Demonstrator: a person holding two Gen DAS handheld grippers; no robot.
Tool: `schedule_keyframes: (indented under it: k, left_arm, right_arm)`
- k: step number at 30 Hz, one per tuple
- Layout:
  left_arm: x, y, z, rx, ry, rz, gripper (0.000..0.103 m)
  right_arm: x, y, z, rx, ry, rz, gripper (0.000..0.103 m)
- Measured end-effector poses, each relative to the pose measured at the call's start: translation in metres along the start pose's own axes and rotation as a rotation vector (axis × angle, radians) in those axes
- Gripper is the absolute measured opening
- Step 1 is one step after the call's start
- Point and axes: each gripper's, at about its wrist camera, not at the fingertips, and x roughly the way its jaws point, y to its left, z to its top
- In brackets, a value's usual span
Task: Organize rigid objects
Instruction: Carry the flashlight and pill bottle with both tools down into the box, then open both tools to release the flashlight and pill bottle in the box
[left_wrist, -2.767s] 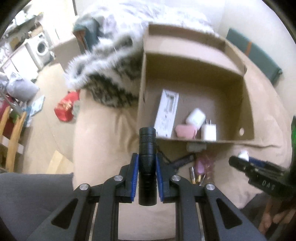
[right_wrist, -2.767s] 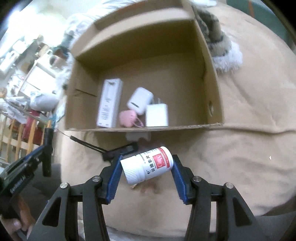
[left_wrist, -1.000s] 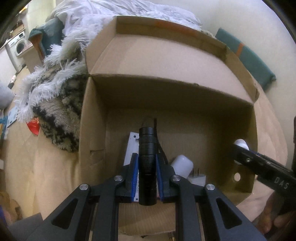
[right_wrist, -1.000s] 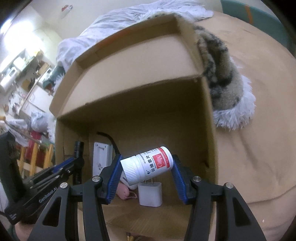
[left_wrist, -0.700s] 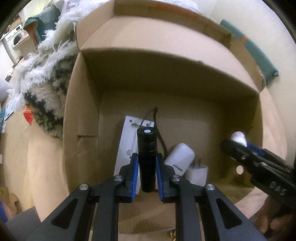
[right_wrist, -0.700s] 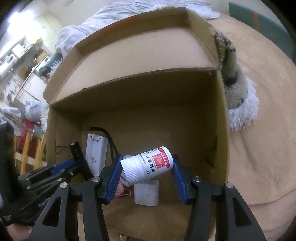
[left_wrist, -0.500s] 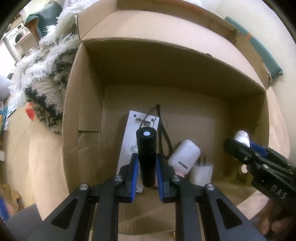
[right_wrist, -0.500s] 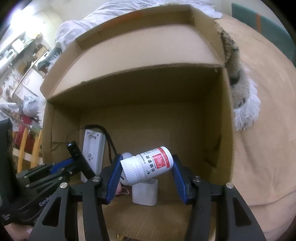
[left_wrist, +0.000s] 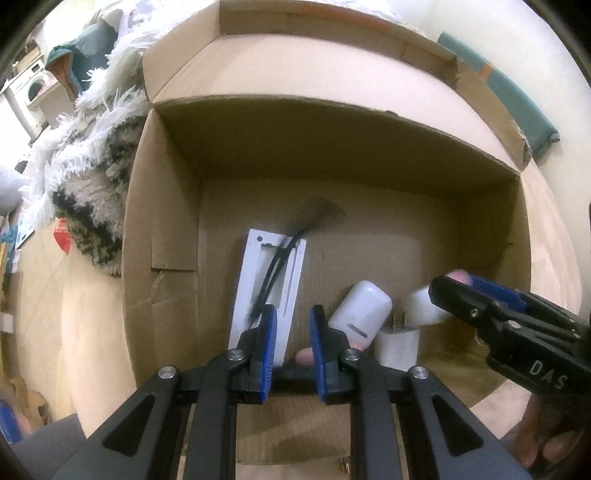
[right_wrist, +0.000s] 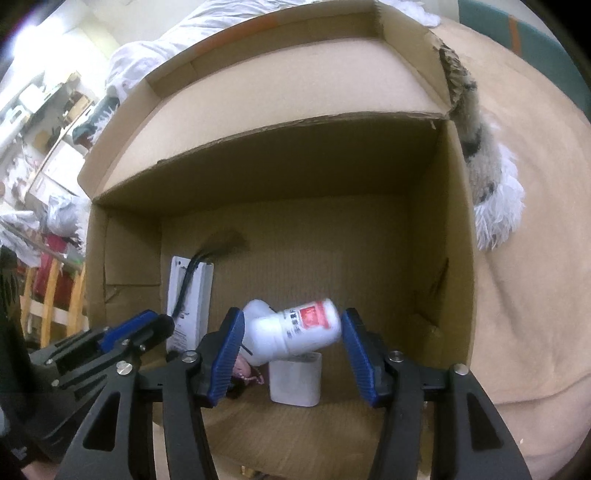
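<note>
Bottle (right_wrist: 295, 332) hung blurred between your right claw's (right_wrist: 291, 354) spread jaws, above the box (right_wrist: 424, 258) floor; it risked knocking the charger (right_wrist: 294, 384). Your left claw (left_wrist: 290, 347) gaped empty.

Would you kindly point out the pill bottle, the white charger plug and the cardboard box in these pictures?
pill bottle (right_wrist: 295, 334), right wrist view, on its white body beside the red label.
white charger plug (left_wrist: 398, 345), left wrist view, on its front face.
cardboard box (right_wrist: 456, 258), right wrist view, on its right wall.
</note>
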Motion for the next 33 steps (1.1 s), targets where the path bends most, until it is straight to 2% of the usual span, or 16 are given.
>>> schedule_keyframes:
  k: [9,15,20,24,25,29,31,33]
  left_arm:
    - [-0.017,0.004,0.0,-0.017,-0.035,-0.002,0.019]
    - [-0.026,0.01,-0.005,-0.026,-0.057,0.001,0.021]
    - [-0.039,0.02,-0.007,-0.034,-0.093,0.025,0.046]
    - [-0.062,0.024,-0.01,-0.032,-0.158,0.061,0.048]
    - [-0.065,0.025,-0.01,-0.035,-0.165,0.065,0.052]
    - [-0.078,0.025,-0.008,-0.05,-0.173,0.083,0.057]
    - [-0.082,0.03,-0.01,-0.069,-0.164,0.071,0.063]
    - [-0.086,0.034,-0.014,-0.091,-0.157,0.065,0.063]
  right_arm:
    - [-0.014,-0.004,-0.002,0.019,-0.047,0.064,0.084]
    - [-0.021,-0.007,0.001,0.035,-0.069,0.08,0.084]
    - [-0.03,-0.008,0.001,0.051,-0.089,0.098,0.084]
    - [-0.037,-0.01,-0.002,0.068,-0.103,0.082,0.084]
    - [-0.039,-0.011,-0.003,0.074,-0.104,0.091,0.084]
    - [-0.047,-0.011,-0.007,0.08,-0.106,0.123,0.084]
    - [-0.051,-0.01,-0.012,0.077,-0.111,0.118,0.084]
    - [-0.056,-0.01,-0.017,0.079,-0.113,0.122,0.084]
